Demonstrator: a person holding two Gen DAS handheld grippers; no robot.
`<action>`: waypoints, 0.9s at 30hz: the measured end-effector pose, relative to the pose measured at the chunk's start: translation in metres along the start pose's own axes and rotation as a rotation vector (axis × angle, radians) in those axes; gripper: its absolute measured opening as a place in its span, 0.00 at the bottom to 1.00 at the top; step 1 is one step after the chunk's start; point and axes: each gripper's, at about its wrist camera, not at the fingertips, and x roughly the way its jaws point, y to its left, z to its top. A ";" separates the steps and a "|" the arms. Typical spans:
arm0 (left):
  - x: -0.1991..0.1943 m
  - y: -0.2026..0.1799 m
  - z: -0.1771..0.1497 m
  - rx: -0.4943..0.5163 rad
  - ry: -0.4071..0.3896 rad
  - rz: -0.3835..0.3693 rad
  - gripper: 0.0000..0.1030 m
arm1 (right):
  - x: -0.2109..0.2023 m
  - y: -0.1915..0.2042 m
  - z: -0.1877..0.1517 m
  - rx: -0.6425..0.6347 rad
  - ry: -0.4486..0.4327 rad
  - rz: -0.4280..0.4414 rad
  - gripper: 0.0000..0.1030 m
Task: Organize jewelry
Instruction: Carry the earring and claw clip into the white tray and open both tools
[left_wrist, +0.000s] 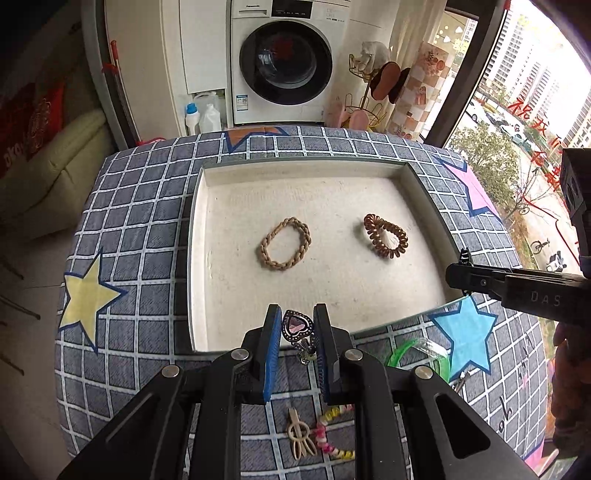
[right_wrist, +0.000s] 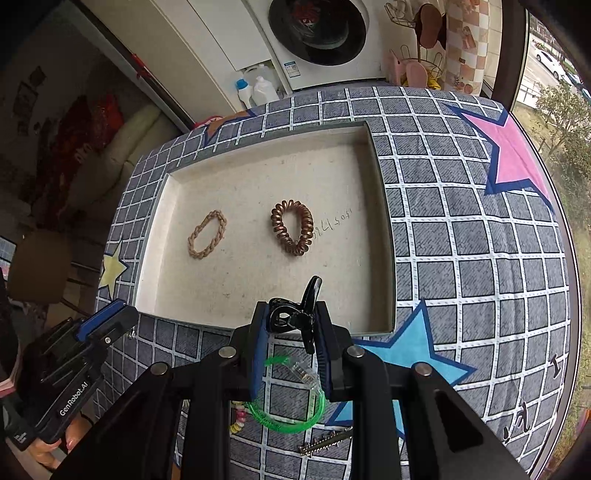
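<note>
left gripper (left_wrist: 295, 332) pinching a dark heart-shaped hair clip with pink stone (left_wrist: 296, 325); right gripper (right_wrist: 290, 325) clamped on a glossy black claw clip (right_wrist: 295, 314). both poised over near rim of shallow white square tray (left_wrist: 199, 258); carrying step, judged. next: lower beside braided tan hair tie (left_wrist: 284, 243), then release.

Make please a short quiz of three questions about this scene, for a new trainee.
1. True or false: the tray already holds two hair ties.
2. What does the left claw hold? A) heart-shaped clip B) green bracelet C) spiral tie
3. Fill in: the right claw is shut on a black ____.

Key: 1 true: braided tie and spiral tie. 2 A. 3 claw clip.
</note>
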 end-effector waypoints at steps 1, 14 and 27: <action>0.006 0.000 0.004 0.002 0.003 0.006 0.29 | 0.006 0.000 0.004 -0.003 0.009 0.000 0.25; 0.076 -0.003 0.027 0.018 0.089 0.079 0.29 | 0.066 -0.011 0.033 -0.015 0.102 -0.021 0.25; 0.104 -0.004 0.049 0.024 0.053 0.180 0.29 | 0.080 -0.014 0.070 -0.069 0.058 -0.075 0.25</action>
